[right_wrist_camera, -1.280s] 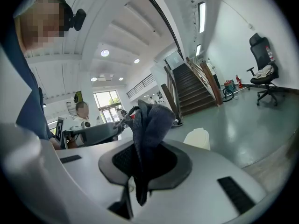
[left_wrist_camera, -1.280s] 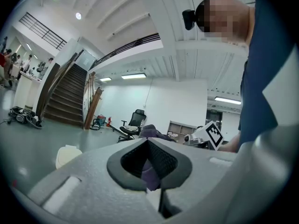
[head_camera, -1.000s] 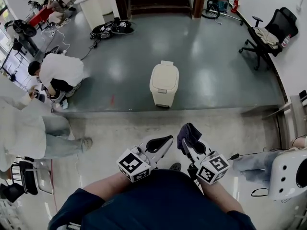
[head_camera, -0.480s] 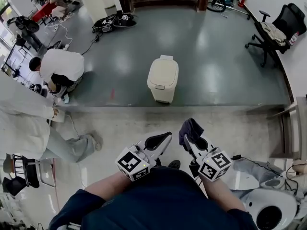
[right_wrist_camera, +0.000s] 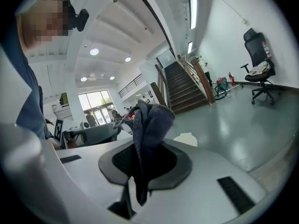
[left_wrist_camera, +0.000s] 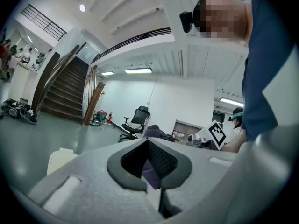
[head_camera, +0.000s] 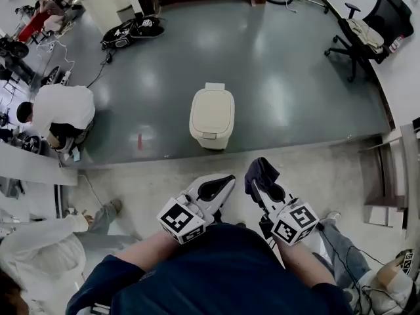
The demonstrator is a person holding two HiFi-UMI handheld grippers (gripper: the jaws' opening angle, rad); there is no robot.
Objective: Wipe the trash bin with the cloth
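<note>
**Two claws raised, cloth in the right one, bin untouched**

Right claw point(head_camera: 261, 180) is clamped on the dark cloth point(head_camera: 260, 171). The right gripper view shows what the head view can't: the cloth is bunched above the jaws, with a tail hanging below the pinch.

Left claw point(head_camera: 218, 188): the left gripper view shows its jaws together. A small purple patch sits in the notch and I can't tell what it is.

Trash bin point(head_camera: 211, 115) stands upright on the grey floor point(head_camera: 295, 104), lid down, well apart from both claws. Only the head view shows the whole bin. Each gripper view catches just a pale edge of it past the jaws. An office chair point(head_camera: 357, 41) sits far right.
</note>
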